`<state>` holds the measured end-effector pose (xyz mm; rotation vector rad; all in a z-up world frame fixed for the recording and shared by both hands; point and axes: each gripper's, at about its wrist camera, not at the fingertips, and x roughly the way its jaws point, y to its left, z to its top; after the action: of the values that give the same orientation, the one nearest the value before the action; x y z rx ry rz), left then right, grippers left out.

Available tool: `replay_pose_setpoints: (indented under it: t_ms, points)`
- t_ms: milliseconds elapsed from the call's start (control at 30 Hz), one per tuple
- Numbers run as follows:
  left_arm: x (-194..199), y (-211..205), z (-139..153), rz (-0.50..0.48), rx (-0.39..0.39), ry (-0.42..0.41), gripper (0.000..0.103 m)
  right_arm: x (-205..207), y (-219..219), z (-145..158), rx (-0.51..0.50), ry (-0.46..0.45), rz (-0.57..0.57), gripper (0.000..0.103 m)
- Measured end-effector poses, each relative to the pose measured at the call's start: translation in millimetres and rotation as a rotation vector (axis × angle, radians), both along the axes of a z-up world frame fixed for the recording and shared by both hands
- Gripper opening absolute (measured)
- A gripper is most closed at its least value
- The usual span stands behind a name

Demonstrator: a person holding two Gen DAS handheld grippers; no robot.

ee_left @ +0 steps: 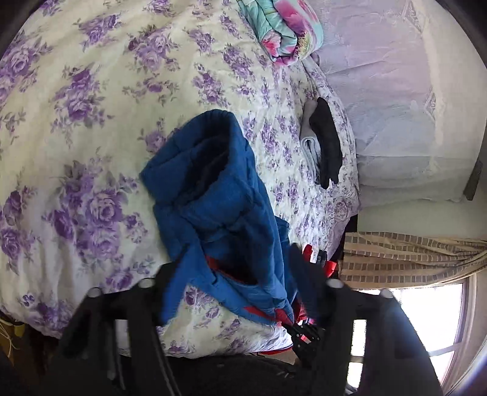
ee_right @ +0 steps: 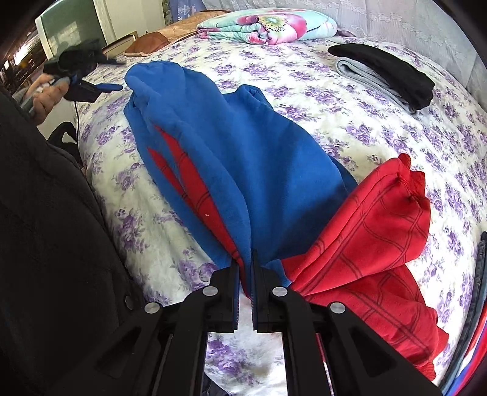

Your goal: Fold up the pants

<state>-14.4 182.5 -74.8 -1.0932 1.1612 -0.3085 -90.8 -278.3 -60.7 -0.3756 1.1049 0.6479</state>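
1. Setting: a bed [ee_right: 350, 128] covered with a cream spread printed with purple roses fills both views. Beyond its far edge in the left wrist view you see a pale lace-covered surface, a striped curtain [ee_left: 411, 256] and a bright window [ee_left: 432, 316].

2. Task item: the pants [ee_right: 243, 158], blue with red panels marked by dark web lines, lie lengthwise on the spread. The blue waist end points toward the far side of the bed, and a red leg section bunches to the right in the right wrist view.

3. Your right gripper [ee_right: 245, 265] is clenched on a gathered fold of the pants at the near edge; blue and red cloth is pinched between the two black fingers [ee_right: 226, 283], which stand almost together.

4. Your left gripper [ee_left: 240, 274] has its jaws spread wide. The pants cloth lies between and in front of the fingers [ee_left: 307, 274], which look blurred, and neither pad presses on it. In the right wrist view this gripper [ee_right: 109, 86] appears at the far left, held in a hand [ee_right: 45, 97] above the bed's edge, apart from the pants.

5. Other items on the bed: a folded floral blanket [ee_right: 268, 26] in teal and pink near the head, and a folded stack of grey cloth [ee_right: 365, 76] with a black garment [ee_right: 389, 70] on top, well apart from the pants.

6. A dark sleeve [ee_right: 45, 213] fills the left edge of the right wrist view.
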Motion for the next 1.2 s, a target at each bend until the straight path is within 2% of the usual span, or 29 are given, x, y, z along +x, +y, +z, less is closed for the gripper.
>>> replay_pose_setpoints:
  t_ms: [100, 200, 233, 267, 367, 433, 500, 533, 600, 667, 733, 767, 800, 967, 1133, 1200]
  points:
    - [13.5, -9.0, 4.9, -0.002, -0.063, 0.000, 0.069, 1.1, 1.1, -0.1, -0.008, 0.003, 0.012, 0.006]
    - [28.3, -21.3, -4.4, -0.019, -0.021, 0.094, 0.068, 0.8, -1.0, -0.5, 0.002, 0.000, 0.005, 0.006]
    - [33.0, -26.3, -8.5, -0.026, -0.012, 0.117, 0.063, 0.6, -1.7, -0.4, 0.007, -0.001, 0.000, 0.006]
    - [34.7, -28.4, -10.0, -0.032, -0.005, 0.118, 0.042, 0.5, -2.5, -1.0, 0.012, -0.001, -0.006, 0.006]
    - [45.8, -31.3, -5.2, -0.038, 0.041, 0.096, 0.008, 0.0, -3.3, -0.9, 0.018, -0.005, -0.011, 0.006]
    - [52.2, -28.0, 11.0, -0.034, 0.039, 0.028, 0.007, -0.1, -3.7, 1.4, 0.019, -0.015, -0.010, 0.006]
    - [54.5, -26.1, 44.2, -0.062, 0.048, -0.120, 0.007, 0.5, -4.2, 7.0, 0.028, -0.033, -0.014, 0.006]
    - [53.3, -25.8, 60.2, -0.088, 0.079, -0.191, 0.007, 0.6, -4.2, 9.8, 0.029, -0.040, -0.015, 0.006]
    - [49.8, -26.8, 68.5, -0.148, 0.148, -0.246, 0.007, 0.6, -4.3, 11.3, 0.030, -0.042, -0.011, 0.007]
    - [43.2, -21.9, 41.2, -0.192, 0.182, -0.189, 0.007, -0.1, -2.5, 4.5, 0.014, -0.019, 0.001, 0.008]
    - [30.8, -8.5, -6.1, -0.161, 0.201, -0.043, 0.007, -1.0, -0.7, -4.9, 0.005, 0.012, 0.009, 0.009]
    - [19.7, 0.6, -28.3, -0.121, 0.138, 0.021, 0.007, -1.8, -0.6, -7.9, 0.009, 0.024, 0.002, 0.009]
    - [9.6, 6.5, -37.6, -0.097, 0.091, 0.033, 0.007, -1.9, -1.0, -10.1, 0.013, 0.033, -0.007, 0.009]
    - [-7.2, 11.1, -22.5, -0.080, 0.086, 0.004, 0.007, -2.8, 0.8, -12.7, 0.013, 0.046, -0.014, 0.009]
    - [9.1, -6.3, 37.6, -0.119, 0.061, -0.177, 0.007, -2.6, 4.2, -12.5, -0.012, 0.055, 0.017, 0.009]
    - [19.1, -23.2, 49.0, -0.157, 0.058, -0.217, 0.024, -3.4, 4.8, -12.7, -0.013, 0.054, 0.019, 0.009]
